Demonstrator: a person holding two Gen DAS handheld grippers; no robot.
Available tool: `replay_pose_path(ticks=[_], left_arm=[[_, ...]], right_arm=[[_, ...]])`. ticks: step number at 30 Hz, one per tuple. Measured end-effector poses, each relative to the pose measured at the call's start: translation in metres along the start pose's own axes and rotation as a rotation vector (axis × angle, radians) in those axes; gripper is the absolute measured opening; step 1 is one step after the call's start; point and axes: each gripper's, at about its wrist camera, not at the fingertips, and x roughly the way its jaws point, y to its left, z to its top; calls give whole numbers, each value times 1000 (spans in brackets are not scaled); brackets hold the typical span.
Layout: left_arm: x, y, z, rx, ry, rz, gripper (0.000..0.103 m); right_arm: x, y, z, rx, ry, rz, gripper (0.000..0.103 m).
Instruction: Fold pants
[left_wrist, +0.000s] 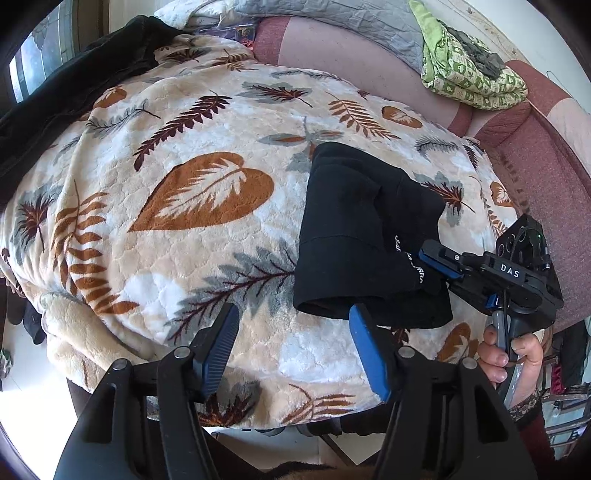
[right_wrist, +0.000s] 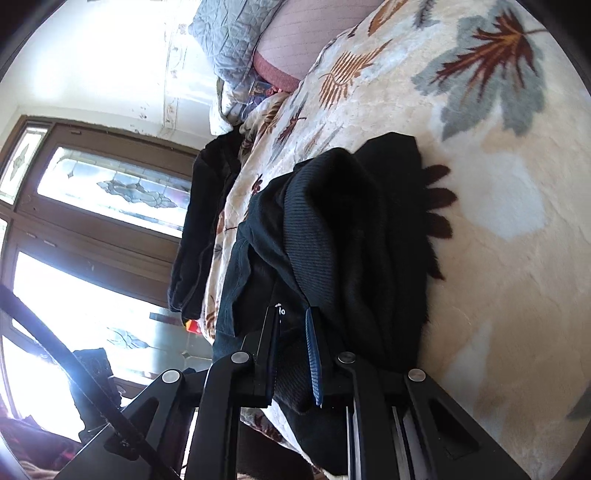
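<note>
The black pants (left_wrist: 362, 229) lie folded into a compact bundle on the leaf-print blanket (left_wrist: 184, 192), toward its right side. My left gripper (left_wrist: 295, 317) is open and empty, hovering just in front of the bundle's near left corner. My right gripper (left_wrist: 430, 258) comes in from the right and is shut on the bundle's right edge, by the white lettering. In the right wrist view the right gripper (right_wrist: 293, 314) pinches the black pants (right_wrist: 332, 229) fabric between its fingers, rolled sideways.
A second dark garment (left_wrist: 62, 85) lies at the blanket's far left edge. A green patterned cloth (left_wrist: 469, 70) sits on the pink sofa back (left_wrist: 369, 62) at the rear right. The blanket's front edge drops off near my left gripper. A window (right_wrist: 92, 184) is beyond.
</note>
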Motion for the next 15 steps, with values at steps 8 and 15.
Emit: replay_pose_path(ticks=[8, 15], left_arm=[[-8, 9, -6, -34, -17, -8, 62], [-9, 9, -13, -33, -14, -48, 62]], right_arm=[[-34, -13, -10, 21, -55, -33, 28], [-76, 1, -19, -20, -154, -180, 82]])
